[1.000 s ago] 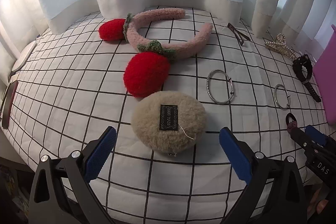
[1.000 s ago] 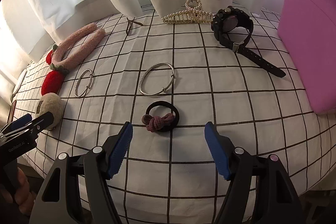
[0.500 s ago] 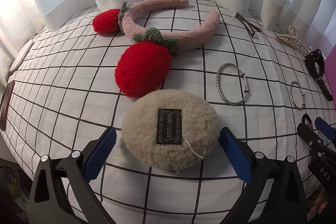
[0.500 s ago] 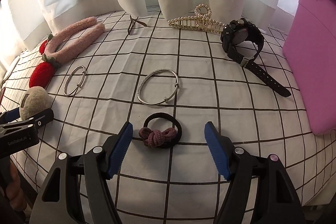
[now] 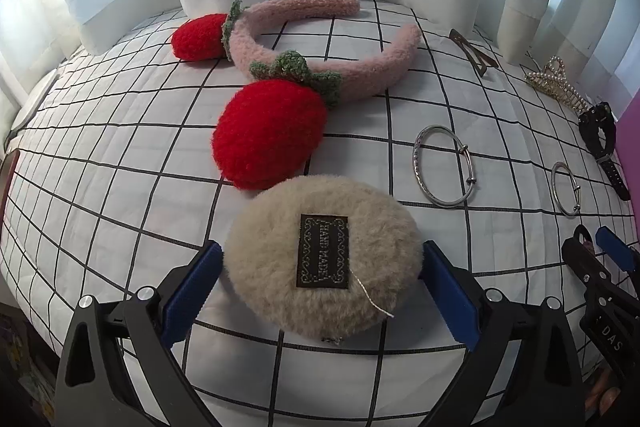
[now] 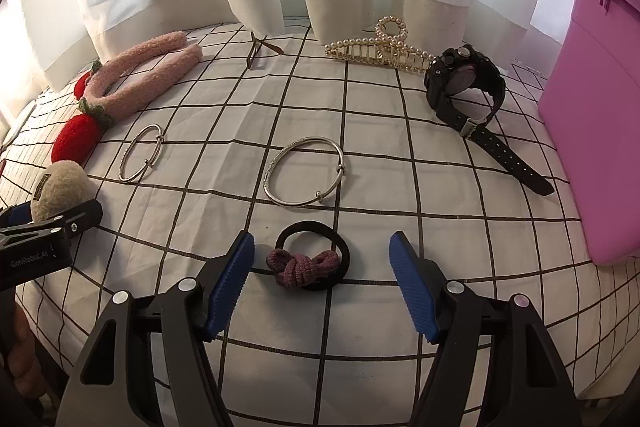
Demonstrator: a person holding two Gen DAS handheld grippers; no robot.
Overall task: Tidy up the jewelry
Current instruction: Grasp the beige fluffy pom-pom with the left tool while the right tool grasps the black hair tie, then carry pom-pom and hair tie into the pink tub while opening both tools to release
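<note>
the left gripper (image 5: pixel 320 279) has come down and forward over the checked tablecloth (image 5: pixel 120 155) in the last second, so that the beige fluffy hair clip (image 5: pixel 324 259), a moment ago lying ahead of its tips, now sits squarely between the two blue pads (image 5: pixel 192 287); the jaws stand spread, each pad at or just off the fur with no squeeze showing, and the clip rests flat on the cloth with its dark "hand made" label (image 5: pixel 323 251) facing up. just beyond the clip, touching its far edge, lies the red strawberry (image 5: pixel 272 131) of the pink plush headband (image 5: pixel 320 39), and a silver bangle (image 5: pixel 440 171) lies ahead and to the right of the claw. the right gripper (image 6: pixel 320 283) has barely shifted: its jaws are likewise spread, the black hair tie (image 6: pixel 312 259) with its mauve knot lying between the tips, nearer the left pad and not pinched. ahead of that claw lie a second silver bangle (image 6: pixel 306 171) and, farther off, a pearl claw clip (image 6: pixel 380 47) and a black wristwatch (image 6: pixel 464 87), with the pink storage box (image 6: pixel 592 127) well off to its right. the reading is that both hands are now lined up for a pick, the left one nearer to closing, while nothing seen here has yet been lifted toward the box, so the sorting is at an early stage.
</note>
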